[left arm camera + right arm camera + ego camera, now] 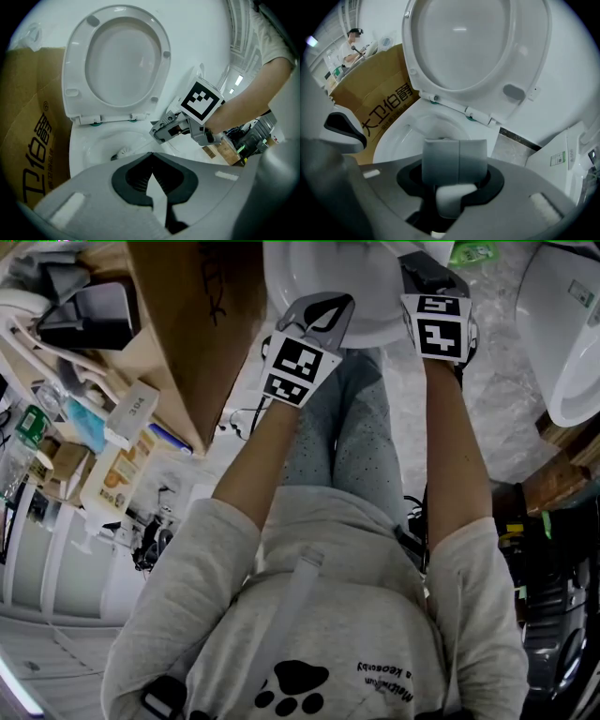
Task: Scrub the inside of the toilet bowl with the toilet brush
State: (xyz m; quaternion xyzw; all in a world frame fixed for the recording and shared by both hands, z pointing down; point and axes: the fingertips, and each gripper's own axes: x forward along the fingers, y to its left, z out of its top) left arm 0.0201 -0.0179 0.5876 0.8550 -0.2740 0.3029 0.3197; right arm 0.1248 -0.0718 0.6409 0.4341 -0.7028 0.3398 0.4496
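Note:
The white toilet bowl (101, 140) stands with its seat and lid (123, 61) raised. A toilet brush lies inside it: the bristle head (123, 152) rests low in the bowl and a thin white shaft (141, 147) runs up to my right gripper (161, 131). That gripper (457, 185) is shut on the brush's grey handle (454, 161), above the bowl (408, 136). My left gripper (151, 159) hovers over the bowl's front rim, shut with nothing in it. In the head view both grippers, left (323, 315) and right (427, 277), reach over the bowl (375, 296).
A brown cardboard box (28, 140) (375, 98) stands tight against the toilet's left side. Another white toilet (572, 334) is to the right, with a white labelled fixture (558, 159) beside the bowl. A person (351, 44) works far behind. Cluttered shelves (66, 427) fill the left.

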